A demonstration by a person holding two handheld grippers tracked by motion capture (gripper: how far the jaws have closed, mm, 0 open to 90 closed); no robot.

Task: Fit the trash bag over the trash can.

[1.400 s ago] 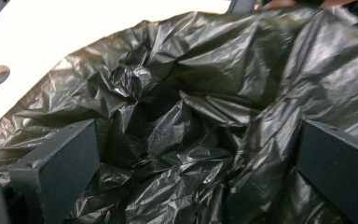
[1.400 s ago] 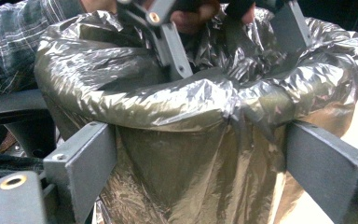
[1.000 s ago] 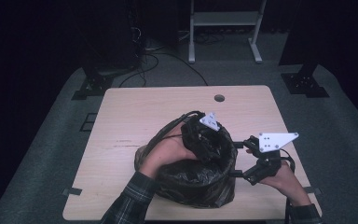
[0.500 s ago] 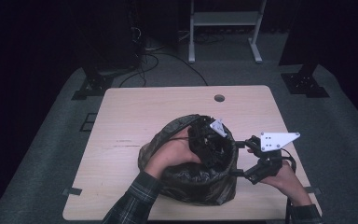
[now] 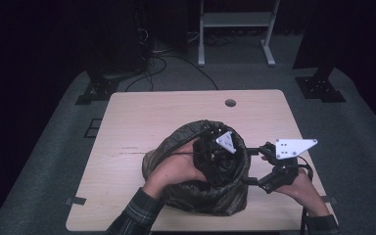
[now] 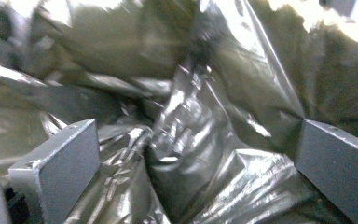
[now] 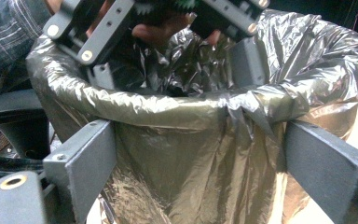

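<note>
Crinkling glossy dark plastic bag (image 5: 200,196) on pale wood table (image 5: 142,122), left gripper (image 6: 191,158) inside its mouth, jaws spread, right gripper (image 7: 200,154) at 3 o'clock, jaws spread around rolled rim.

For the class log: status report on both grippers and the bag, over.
Left gripper open, down inside the bag. Right gripper open, jaws straddling the bag's side, not clamped. Bag liner bunched between left jaws.

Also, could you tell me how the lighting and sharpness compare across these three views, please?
High view: dim, the room beyond the table nearly black, yet fairly sharp. Left gripper view: inside the bag, smeared by blur, with bright glare on the creased plastic and blown-out patches along the top. Right gripper view: evenly lit, the bag's rolled rim crisp, the near jaws slightly soft.
</note>
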